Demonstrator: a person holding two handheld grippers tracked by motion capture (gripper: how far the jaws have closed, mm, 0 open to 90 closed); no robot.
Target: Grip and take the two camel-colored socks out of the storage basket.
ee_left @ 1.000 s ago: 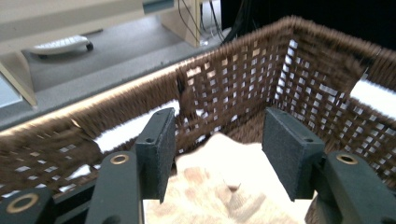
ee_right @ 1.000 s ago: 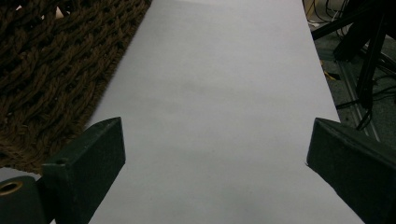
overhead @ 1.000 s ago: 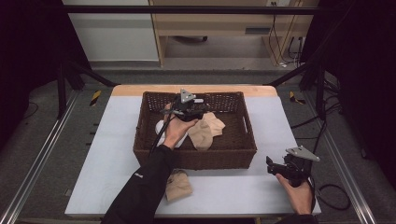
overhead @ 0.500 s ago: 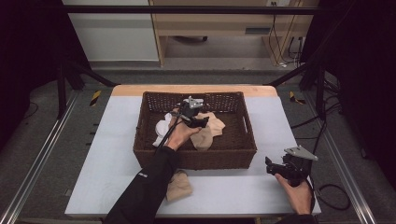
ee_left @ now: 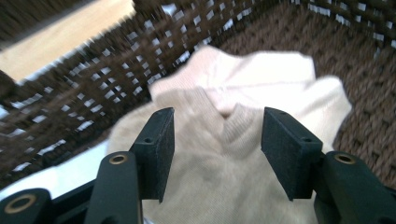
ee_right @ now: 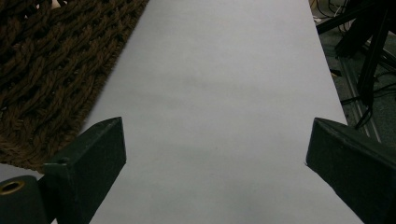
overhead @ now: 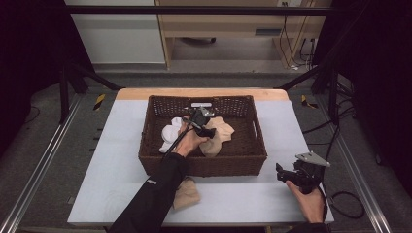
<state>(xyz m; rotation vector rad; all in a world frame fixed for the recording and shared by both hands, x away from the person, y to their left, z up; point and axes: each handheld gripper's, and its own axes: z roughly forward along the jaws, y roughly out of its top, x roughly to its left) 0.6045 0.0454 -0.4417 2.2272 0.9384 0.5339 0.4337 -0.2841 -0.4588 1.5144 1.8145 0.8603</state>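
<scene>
Pale table [overhead: 111, 165] among dark floor; both grippers, left [ee_left: 217, 140] and right [ee_right: 215, 154], wide open, empty.

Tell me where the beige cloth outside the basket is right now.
In the high view the beige cloth lies on the table just in front of the basket, at its left-front corner, beside the person's left forearm.

Beige cloth [overhead: 186, 193] half under sleeve [overhead: 155, 191]

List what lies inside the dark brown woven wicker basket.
Inside the dark brown woven wicker basket: a crumpled beige knitted cloth and a white cloth. The hand and left tongs cover whatever lies beneath them.
</scene>
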